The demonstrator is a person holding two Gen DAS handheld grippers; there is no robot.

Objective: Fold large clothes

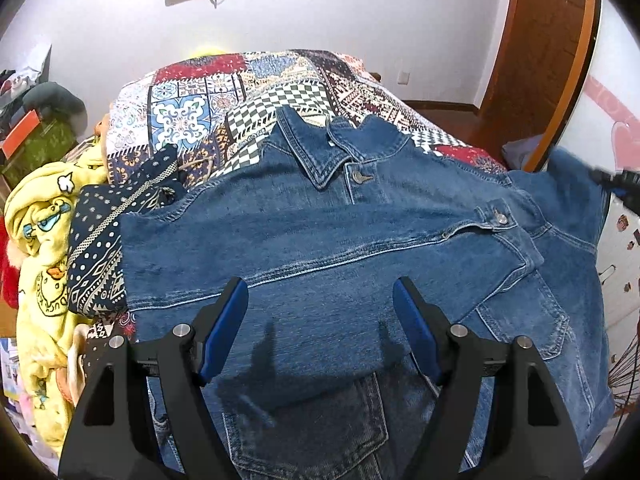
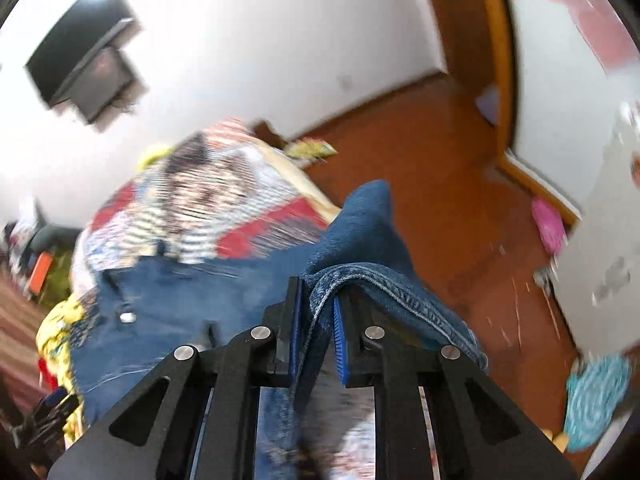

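A blue denim jacket (image 1: pixel 320 232) lies front up on the bed, collar towards the far wall, one sleeve folded across its chest. My left gripper (image 1: pixel 320 292) hovers open just above the jacket's lower part, with nothing between its blue pads. At the right edge of this view a blurred right gripper (image 1: pixel 616 184) lifts the jacket's right side. In the right wrist view the right gripper (image 2: pixel 318 292) is shut on a seamed fold of the denim jacket (image 2: pixel 360 236), which drapes over its right finger. The picture there is motion-blurred.
A patchwork quilt (image 1: pixel 192 120) covers the bed. Jeans (image 1: pixel 304 432) lie under the jacket's near end. A dark patterned cloth (image 1: pixel 100 248) and a yellow cartoon blanket (image 1: pixel 40 220) are piled at the left. A wooden door (image 1: pixel 540 40) and brown floor (image 2: pixel 440 200) lie to the right.
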